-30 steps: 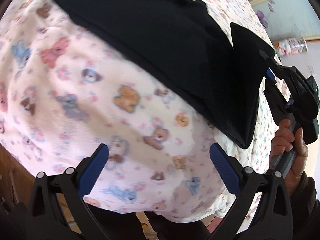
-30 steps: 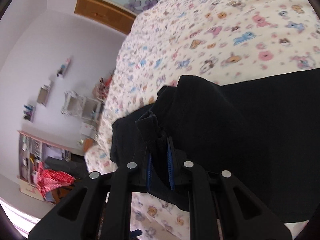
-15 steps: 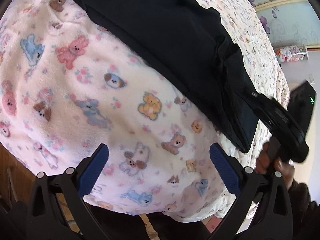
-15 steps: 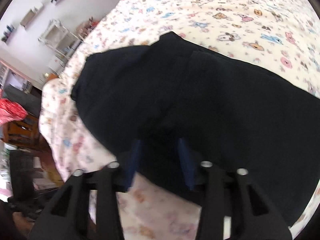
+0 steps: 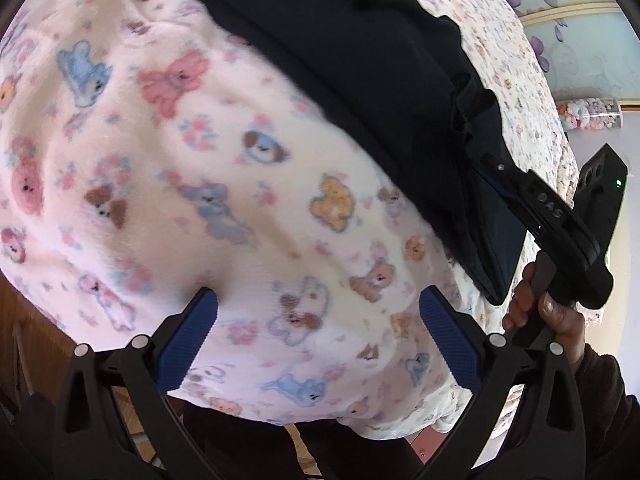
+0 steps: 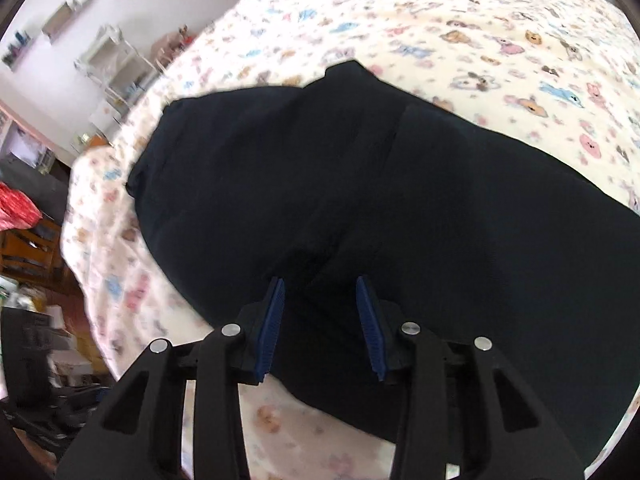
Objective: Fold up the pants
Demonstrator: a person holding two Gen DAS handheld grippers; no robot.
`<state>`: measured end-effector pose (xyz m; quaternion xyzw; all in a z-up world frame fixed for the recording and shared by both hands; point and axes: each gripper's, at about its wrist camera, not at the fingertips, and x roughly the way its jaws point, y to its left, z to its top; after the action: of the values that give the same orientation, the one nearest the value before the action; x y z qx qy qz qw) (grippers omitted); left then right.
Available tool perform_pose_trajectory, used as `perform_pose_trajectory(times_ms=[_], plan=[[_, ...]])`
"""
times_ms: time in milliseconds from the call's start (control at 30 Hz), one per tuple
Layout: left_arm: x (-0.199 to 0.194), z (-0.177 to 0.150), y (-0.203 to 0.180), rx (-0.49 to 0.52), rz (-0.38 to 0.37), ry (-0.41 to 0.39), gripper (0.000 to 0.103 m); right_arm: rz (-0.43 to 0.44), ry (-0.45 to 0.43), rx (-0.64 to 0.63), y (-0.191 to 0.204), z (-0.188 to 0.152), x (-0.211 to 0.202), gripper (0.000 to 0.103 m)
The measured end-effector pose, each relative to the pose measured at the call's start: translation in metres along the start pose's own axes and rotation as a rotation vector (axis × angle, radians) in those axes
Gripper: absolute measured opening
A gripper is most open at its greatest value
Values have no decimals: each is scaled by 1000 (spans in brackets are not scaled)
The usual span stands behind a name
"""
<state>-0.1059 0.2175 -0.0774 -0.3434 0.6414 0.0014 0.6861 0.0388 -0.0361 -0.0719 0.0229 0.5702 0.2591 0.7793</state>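
Observation:
Black pants [image 6: 400, 208] lie spread flat on a cream blanket printed with bears [image 6: 500, 40]. My right gripper [image 6: 320, 320] hovers over the near edge of the pants. Its jaws are closing, with dark cloth below the gap, and the blue pads [image 6: 272, 328] are not pressing on it. In the left wrist view the pants [image 5: 340, 40] run across the top right. My left gripper [image 5: 318, 336] stands wide open over bare blanket [image 5: 240, 200], short of the pants, with nothing between its fingers. A hand [image 5: 552, 320] holds the right gripper's handle at the right.
The blanket's edge [image 5: 360, 424] drops off just in front of the left gripper, with wooden floor below. Left of the bed stand white shelves [image 6: 116, 64], a red bag [image 6: 16, 208] and dark furniture. A wall with purple flowers [image 5: 560, 20] lies beyond the bed.
A second ago my right gripper was shut on a lifted fold of the pants. It has let go and swung round, and the pants now lie flat. My left gripper stayed open and drifted slightly.

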Motion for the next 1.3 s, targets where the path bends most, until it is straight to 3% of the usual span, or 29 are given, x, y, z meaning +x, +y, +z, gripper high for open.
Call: perform_pose_trajectory(times_ms=[100, 200, 500, 567, 700, 767, 867, 967, 1067, 1100, 1167, 1300], plan=[[-2, 0, 6, -21, 2, 3, 101, 0, 19, 86, -17, 0, 8, 15], [-5, 0, 8, -20, -2, -3, 101, 83, -1, 202, -33, -1, -1, 13], [-2, 0, 7, -26, -22, -1, 101, 265, -104, 200, -9, 21, -39, 13], [-1, 1, 6, -20, -19, 4, 101, 213, -84, 124, 8, 25, -29, 13], [-3, 3, 5, -22, -18, 2, 101, 52, 99, 72, 12, 13, 24, 15], [-7, 6, 7, -19, -19, -3, 101, 43, 88, 57, 12, 11, 21, 18], [-8, 9, 10, -21, -19, -8, 101, 45, 96, 1, 20, 12, 13, 32], [-7, 11, 11, -36, -26, -12, 101, 69, 71, -25, 22, 14, 3, 35], [-9, 15, 11, -51, -40, -25, 101, 88, 21, 12, 18, 16, -6, 64], [-9, 16, 11, -53, -45, -27, 101, 81, 32, 14, 17, 15, -1, 64], [-11, 20, 13, -62, -54, -31, 101, 51, 140, -3, 17, 8, 24, 63], [-24, 36, 22, -125, -136, -73, 101, 130, 71, 47, 10, 13, 9, 63]])
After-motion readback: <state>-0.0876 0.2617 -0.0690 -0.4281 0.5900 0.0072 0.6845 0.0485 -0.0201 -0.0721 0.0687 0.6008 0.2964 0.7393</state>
